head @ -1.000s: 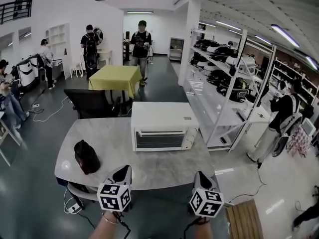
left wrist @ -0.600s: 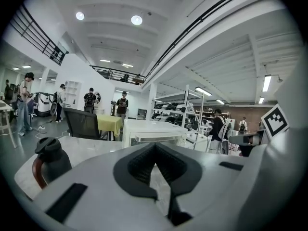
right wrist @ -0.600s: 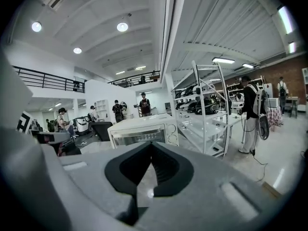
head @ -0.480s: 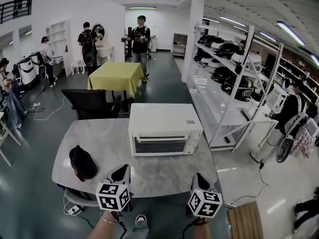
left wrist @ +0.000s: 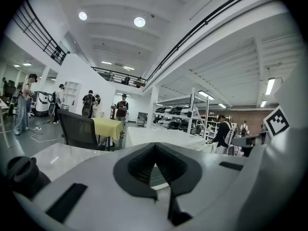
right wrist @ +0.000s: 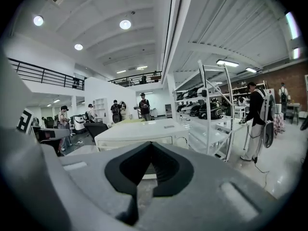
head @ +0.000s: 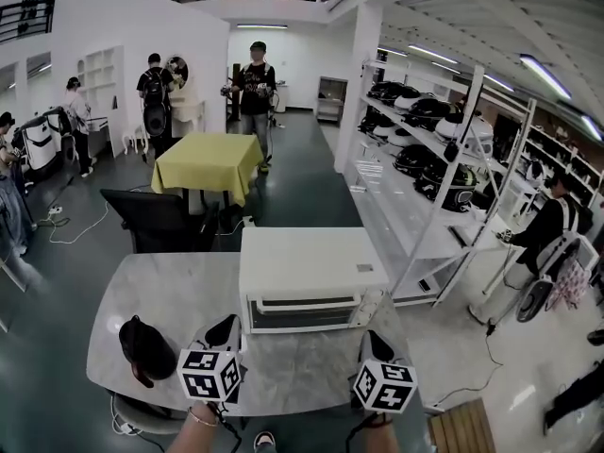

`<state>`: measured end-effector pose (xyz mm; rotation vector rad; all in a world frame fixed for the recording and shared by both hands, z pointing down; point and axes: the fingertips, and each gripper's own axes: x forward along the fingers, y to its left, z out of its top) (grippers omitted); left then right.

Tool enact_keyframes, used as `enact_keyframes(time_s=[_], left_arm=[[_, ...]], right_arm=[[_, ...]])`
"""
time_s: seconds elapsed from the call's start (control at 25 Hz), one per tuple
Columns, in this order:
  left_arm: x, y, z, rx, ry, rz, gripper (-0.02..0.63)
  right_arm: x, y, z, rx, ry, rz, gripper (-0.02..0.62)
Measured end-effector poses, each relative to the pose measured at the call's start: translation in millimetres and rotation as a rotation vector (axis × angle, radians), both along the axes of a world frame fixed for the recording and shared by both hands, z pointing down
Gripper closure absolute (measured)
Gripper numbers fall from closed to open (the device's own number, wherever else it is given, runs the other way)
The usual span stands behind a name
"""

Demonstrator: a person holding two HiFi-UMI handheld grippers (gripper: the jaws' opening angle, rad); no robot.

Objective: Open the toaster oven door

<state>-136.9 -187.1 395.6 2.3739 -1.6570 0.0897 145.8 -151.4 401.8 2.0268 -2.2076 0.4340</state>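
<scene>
Toaster oven (head: 311, 276), white and boxy, sits on the far-right part of the grey marbled worktop (head: 170, 281), its door shut and facing the near edge. Both tongs hang over the near edge, apart from the oven. The left tongs (head: 229, 327) have their tips closed together with nothing between them, and the right tongs (head: 377, 336) are likewise closed and empty. Bare worktop lies between each of them and the oven front. From the left gripper view, the left tongs (left wrist: 155, 146) point at the oven's left part. From the right gripper view, the right tongs (right wrist: 151, 146) point at its front.

A dark rounded object (head: 146, 347) rests on the worktop's near-left part, well apart from the oven; what it is cannot be told. Beyond the worktop stand a black office chair (head: 156, 220) and a table with a yellow cloth (head: 209, 159). A white shelving rack (head: 429, 196) holding dark helmets runs along the right. Several people stand far off, and a person with a backpack (head: 545, 226) stands at the right. A slatted wooden piece (head: 462, 423) lies on the floor at the near right, cut off by the edge.

The oven's controls at its right end are too small to read. The markered cubes hide the holding hands.
</scene>
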Motion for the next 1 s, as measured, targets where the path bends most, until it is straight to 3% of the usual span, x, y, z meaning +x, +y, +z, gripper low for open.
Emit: enact_keyframes(time_s=[0.44, 1.0], left_arm=[[-36.9, -89.3, -6.5, 0.014, 0.016, -0.002, 0.601], [-30.0, -100.4, 12.1, -0.049, 0.041, -0.079, 0.601]], right_arm=[[-28.4, -85.0, -12.5, 0.019, 0.02, 0.024, 0.591], [-7.2, -112.0, -2.8, -0.037, 0.028, -0.028, 0.591]])
